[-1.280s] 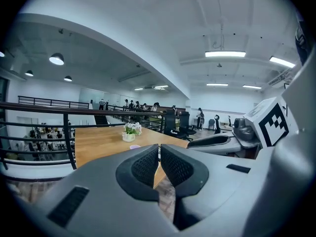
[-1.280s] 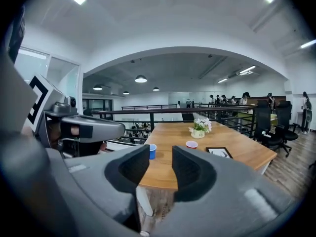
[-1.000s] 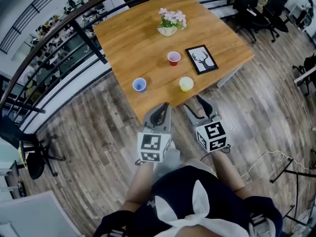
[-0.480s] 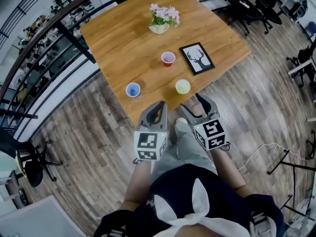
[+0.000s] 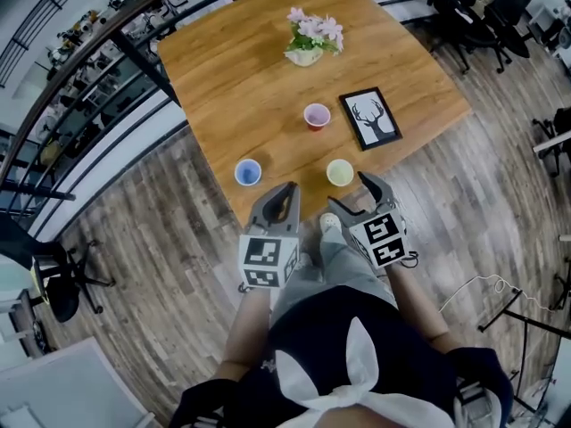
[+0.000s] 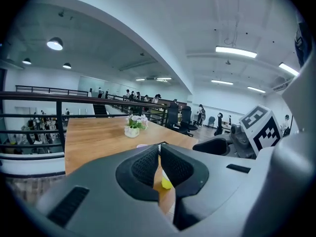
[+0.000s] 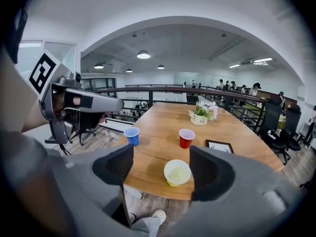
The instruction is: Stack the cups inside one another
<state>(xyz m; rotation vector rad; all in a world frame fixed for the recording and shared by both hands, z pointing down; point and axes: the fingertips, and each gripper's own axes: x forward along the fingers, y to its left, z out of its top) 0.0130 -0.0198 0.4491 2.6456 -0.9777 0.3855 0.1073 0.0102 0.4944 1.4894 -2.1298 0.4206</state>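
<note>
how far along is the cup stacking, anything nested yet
Done: nothing; the blue cup, red cup and yellow cup stand apart on the table, none nested. In hand: nothing held; the right hand-held gripper has just been opening its jaws, empty, lined up on the yellow cup, while the left hand-held gripper is shut and empty. Left: every pick and both nestings.

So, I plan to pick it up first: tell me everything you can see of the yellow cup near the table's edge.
The small pale yellow plastic-looking cup stands upright, mouth up and empty, tapering toward its base. It sits near the near edge of the wooden table, touching only the tabletop. The right tool, whose jaws have just been opening and stand wide apart with nothing between them, points at it without touching it.
</note>
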